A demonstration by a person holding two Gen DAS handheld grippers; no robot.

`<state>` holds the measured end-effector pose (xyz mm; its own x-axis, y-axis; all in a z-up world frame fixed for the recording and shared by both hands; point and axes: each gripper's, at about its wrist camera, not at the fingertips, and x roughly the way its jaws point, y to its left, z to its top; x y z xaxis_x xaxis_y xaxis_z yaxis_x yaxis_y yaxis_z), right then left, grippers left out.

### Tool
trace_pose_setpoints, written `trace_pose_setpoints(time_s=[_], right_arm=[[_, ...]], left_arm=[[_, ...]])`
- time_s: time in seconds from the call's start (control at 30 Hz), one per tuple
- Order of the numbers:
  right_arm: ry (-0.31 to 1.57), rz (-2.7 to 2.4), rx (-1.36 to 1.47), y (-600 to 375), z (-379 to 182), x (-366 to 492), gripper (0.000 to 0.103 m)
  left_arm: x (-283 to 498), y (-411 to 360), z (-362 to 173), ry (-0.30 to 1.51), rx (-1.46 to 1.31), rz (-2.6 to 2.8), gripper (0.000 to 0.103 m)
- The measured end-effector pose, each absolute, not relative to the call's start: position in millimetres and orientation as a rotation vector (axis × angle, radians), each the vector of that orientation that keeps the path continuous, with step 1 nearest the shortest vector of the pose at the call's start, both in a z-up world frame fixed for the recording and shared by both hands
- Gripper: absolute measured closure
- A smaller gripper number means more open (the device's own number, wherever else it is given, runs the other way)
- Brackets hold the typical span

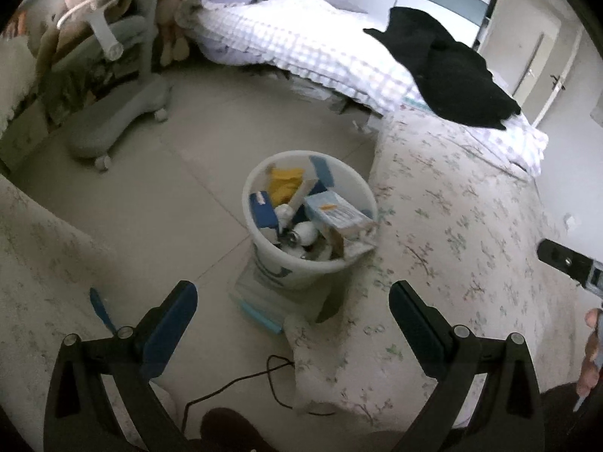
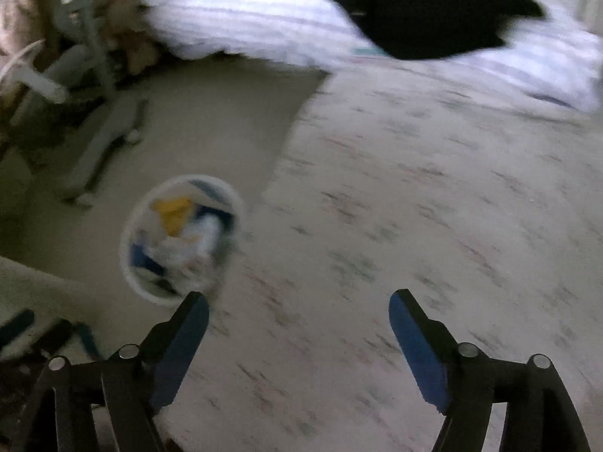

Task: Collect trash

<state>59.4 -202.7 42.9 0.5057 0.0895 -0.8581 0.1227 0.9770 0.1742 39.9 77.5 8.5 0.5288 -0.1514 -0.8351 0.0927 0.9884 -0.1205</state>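
A white trash bin stands on the floor beside the bed, full of boxes, a yellow wrapper and white bottles. It also shows, blurred, in the right wrist view. My left gripper is open and empty, hovering just before the bin. My right gripper is open and empty above the floral bedsheet, with the bin to its left. Part of the right gripper shows at the right edge of the left wrist view.
A flat box lies under the bin. A black cable runs across the floor. A grey wheeled chair base stands at the left. A black garment lies on the checked quilt. A door is at the far right.
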Motion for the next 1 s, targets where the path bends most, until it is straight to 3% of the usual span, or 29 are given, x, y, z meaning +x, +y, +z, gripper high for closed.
trace_pose_setpoints(time_s=[0.17, 0.27, 1.0], right_arm=[[0.998, -0.107, 0.238, -216, 46, 14, 0.016], [0.984, -0.107, 0.287, -222, 40, -6, 0.004], [0.929, -0.254, 0.209, -231, 7, -18, 0.002]], left_arm=[[15, 61, 8, 0.985, -0.014, -0.141, 0.0], [0, 55, 4, 0.988, -0.005, -0.128, 0.0], [-29, 31, 12, 0.913, 0.023, -0.158, 0.0]])
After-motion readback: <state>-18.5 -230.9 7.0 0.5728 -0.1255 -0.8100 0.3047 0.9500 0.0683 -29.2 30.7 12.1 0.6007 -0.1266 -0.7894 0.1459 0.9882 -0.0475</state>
